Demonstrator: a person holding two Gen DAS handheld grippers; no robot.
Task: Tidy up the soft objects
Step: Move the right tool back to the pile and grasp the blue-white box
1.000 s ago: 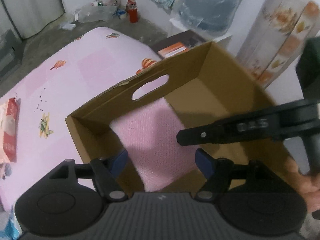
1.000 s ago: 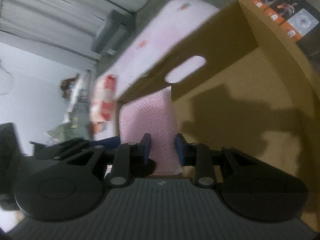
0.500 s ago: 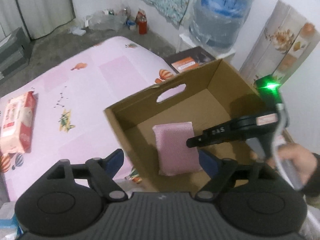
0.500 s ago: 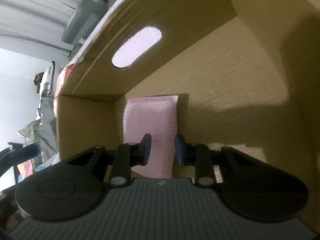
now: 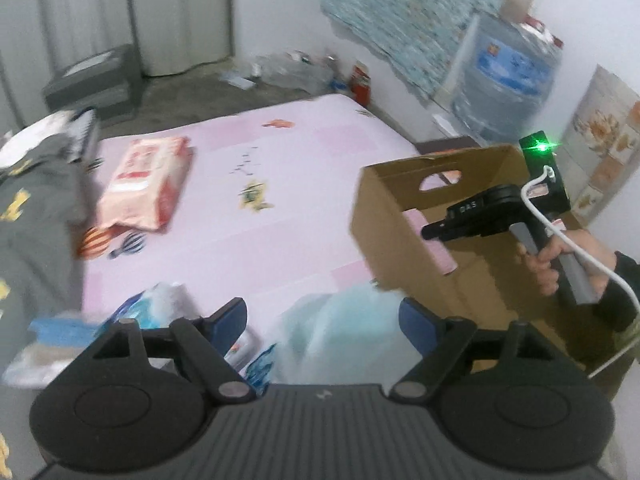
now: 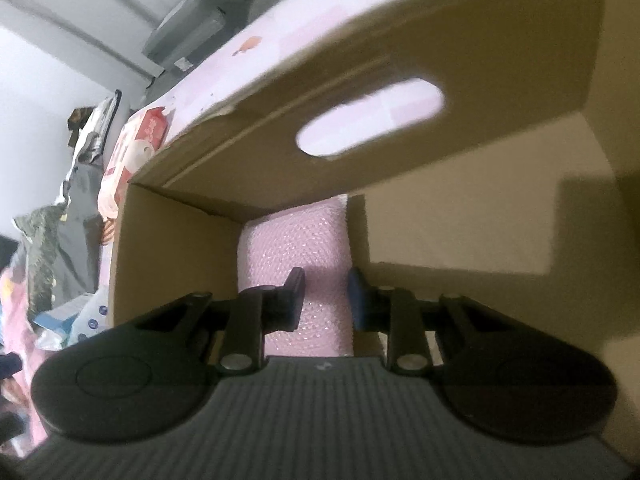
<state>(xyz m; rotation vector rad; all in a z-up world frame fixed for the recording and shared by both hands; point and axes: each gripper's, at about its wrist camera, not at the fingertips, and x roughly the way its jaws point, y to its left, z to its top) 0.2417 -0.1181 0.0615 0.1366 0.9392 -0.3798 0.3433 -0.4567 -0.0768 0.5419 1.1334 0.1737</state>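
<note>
A brown cardboard box (image 5: 384, 216) with a handle slot stands on the pink bed at the right. A pink textured pad (image 6: 296, 240) lies on the box floor against the left wall; its edge shows in the left wrist view (image 5: 438, 248). My right gripper (image 6: 325, 294) hangs inside the box just above the pad, jaws narrowly apart, holding nothing; it shows from outside in the left wrist view (image 5: 430, 234). My left gripper (image 5: 322, 320) is wide open and empty over soft packets (image 5: 336, 340) at the bed's near edge.
A red-and-white wipes pack (image 5: 146, 184) lies on the pink sheet (image 5: 280, 208) at the left. Grey clothing (image 5: 36, 216) is heaped at the far left. A water jug (image 5: 504, 84) and floor clutter stand beyond the bed.
My left gripper has pulled back out of the box and swung left over the bed's near edge. The right gripper stays inside the box above the pad.
</note>
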